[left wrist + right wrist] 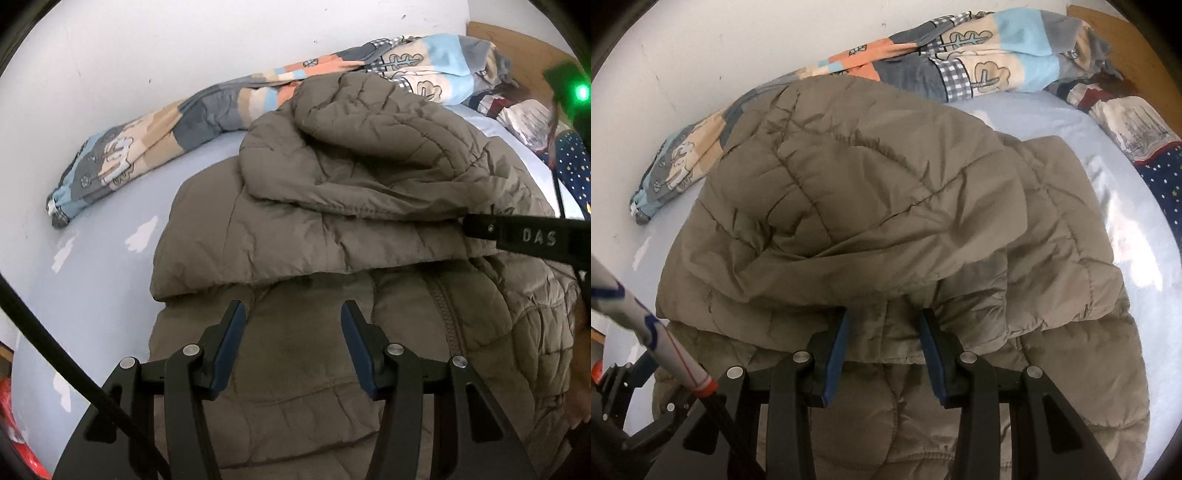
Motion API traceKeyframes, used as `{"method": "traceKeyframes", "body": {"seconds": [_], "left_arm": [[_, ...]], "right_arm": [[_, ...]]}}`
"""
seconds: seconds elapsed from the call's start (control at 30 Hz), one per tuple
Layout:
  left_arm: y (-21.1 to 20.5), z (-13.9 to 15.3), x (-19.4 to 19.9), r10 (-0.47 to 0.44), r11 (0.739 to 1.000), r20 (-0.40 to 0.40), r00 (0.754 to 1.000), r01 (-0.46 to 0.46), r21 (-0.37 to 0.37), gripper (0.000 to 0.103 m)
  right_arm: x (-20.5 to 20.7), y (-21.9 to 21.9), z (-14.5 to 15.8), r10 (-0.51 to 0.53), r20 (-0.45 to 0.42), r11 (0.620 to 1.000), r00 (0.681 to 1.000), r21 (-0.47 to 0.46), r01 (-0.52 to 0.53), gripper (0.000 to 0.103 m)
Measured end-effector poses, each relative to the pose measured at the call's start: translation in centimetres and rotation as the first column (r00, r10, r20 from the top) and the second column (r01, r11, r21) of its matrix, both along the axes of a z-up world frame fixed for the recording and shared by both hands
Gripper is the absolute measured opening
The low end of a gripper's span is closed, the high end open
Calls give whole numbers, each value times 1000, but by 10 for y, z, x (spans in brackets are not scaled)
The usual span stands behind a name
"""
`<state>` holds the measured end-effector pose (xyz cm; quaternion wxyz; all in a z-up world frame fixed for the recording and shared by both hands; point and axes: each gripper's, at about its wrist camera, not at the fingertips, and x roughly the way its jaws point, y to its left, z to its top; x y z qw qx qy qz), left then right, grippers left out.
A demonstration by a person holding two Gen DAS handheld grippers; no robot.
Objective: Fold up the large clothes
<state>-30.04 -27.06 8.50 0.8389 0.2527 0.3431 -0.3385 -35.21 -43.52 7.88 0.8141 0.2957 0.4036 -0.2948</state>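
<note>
A large olive-brown quilted jacket (369,206) lies on the pale blue bed sheet (96,280), its upper part with the hood folded down over the zipped front. It fills the right wrist view (857,199) too. My left gripper (293,314) is open and empty, hovering just above the jacket's lower front. My right gripper (884,321) is open, its jaws on either side of the folded-over hem; the fabric sits between them without being clamped. One right finger shows in the left wrist view (524,236).
A patchwork duvet (236,99) is bunched along the white wall at the back. Patterned pillows (1137,125) lie at the right by a wooden headboard (1123,40). A black cable (74,369) crosses the lower left.
</note>
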Motion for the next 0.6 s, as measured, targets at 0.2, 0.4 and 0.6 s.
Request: {"method": "traceKeyframes", "body": {"seconds": [0.2,0.4,0.6], "left_arm": [[4,7,-1,9,1000,30,1000,-9,-21,53],[6,10,-2,0,1000,52,999,2,-24,53],[6,10,-3,-14,1000,62,998,15,-22,53]], "right_arm": [[-10,12,41,-2,77,993,997,-114,11,44],[-14,3,35,-41,131,988,991,-142,60,64],[4,-5,8,-6,53,999,999,-53,8,63]]}}
